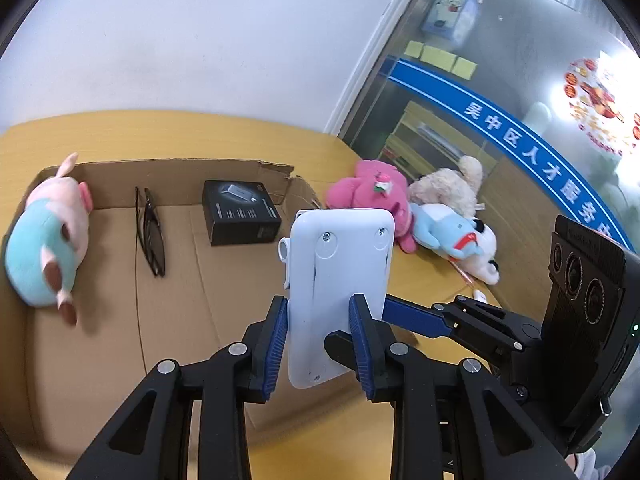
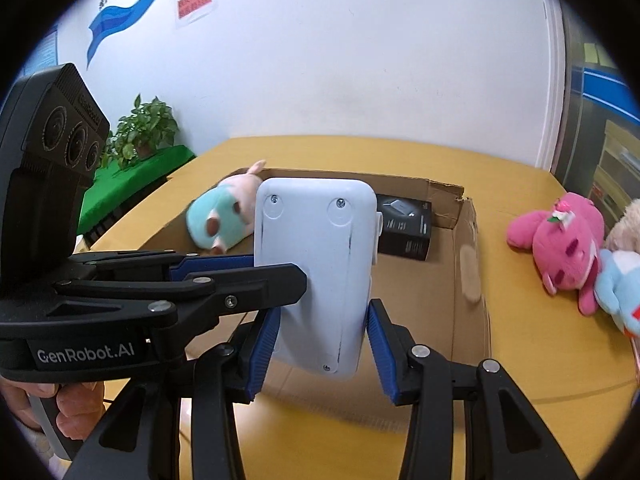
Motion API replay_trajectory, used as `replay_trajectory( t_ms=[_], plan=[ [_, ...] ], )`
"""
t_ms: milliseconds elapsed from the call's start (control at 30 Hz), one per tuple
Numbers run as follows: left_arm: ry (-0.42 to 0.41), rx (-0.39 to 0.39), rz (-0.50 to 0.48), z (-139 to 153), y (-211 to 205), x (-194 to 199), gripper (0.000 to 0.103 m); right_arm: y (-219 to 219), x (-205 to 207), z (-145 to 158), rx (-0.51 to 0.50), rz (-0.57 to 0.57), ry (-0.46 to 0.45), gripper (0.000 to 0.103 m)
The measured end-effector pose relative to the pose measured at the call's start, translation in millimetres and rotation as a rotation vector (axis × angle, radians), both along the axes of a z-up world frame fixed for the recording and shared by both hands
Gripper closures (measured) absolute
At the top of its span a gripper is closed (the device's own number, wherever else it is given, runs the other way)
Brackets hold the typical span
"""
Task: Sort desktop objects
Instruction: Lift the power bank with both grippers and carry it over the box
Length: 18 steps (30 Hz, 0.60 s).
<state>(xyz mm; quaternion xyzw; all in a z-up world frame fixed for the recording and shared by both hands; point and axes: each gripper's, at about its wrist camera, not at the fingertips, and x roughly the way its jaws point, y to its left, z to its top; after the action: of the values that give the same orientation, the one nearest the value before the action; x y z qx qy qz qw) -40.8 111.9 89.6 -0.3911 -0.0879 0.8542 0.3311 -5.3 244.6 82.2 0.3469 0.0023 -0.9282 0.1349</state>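
**White device held over the open box by both tools**

Tabletop [image 1: 168, 132] of yellow wood carries a large open cardboard box [image 1: 120, 320], its far wall torn at one corner. Inside the box lie a pink and mint plush pig [image 1: 48, 240] at the left wall, a black retail carton [image 1: 240, 212] near the back, and a pair of dark glasses [image 1: 150, 236] between them. Outside the box, on the right, a pink plush toy [image 1: 372, 196], a cream plush toy [image 1: 452, 188] and a light-blue and white plush toy [image 1: 456, 236] lie bunched together, touching.

Above the box's near edge hangs a white plastic device [image 1: 340, 292], a flat rounded slab seen from its back: two round recesses with screws near the top, another screw low down, and a small tab on one side edge. The left hand-held gripper [image 1: 318, 344] clamps its blue pads on the slab's lower part. The right hand-held gripper [image 2: 322, 350] has its pads at the slab's side edges, the left pad touching; whether the right pad presses I cannot tell. A person's fingers [image 2: 76, 412] wrap the left tool's handle.
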Motion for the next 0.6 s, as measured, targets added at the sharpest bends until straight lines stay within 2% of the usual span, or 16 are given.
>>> replay_trajectory(
  t_ms=[167, 300, 433, 600],
  plan=[
    [-0.115, -0.012, 0.000, -35, 9, -67, 0.075, 16, -70, -23, -0.031, 0.013, -0.139, 0.059],
    [-0.256, -0.018, -0.014, -71, 23, -111, 0.075, 30, -119, -50, -0.027, 0.007, -0.279, 0.059],
    [-0.408, -0.017, -0.033, -102, 35, -140, 0.075, 38, -139, -74, -0.008, -0.011, -0.398, 0.059],
    [-0.521, -0.043, -0.040, -131, 53, -157, 0.075, 52, -156, -99, -0.051, -0.065, -0.543, 0.059]
  ],
)
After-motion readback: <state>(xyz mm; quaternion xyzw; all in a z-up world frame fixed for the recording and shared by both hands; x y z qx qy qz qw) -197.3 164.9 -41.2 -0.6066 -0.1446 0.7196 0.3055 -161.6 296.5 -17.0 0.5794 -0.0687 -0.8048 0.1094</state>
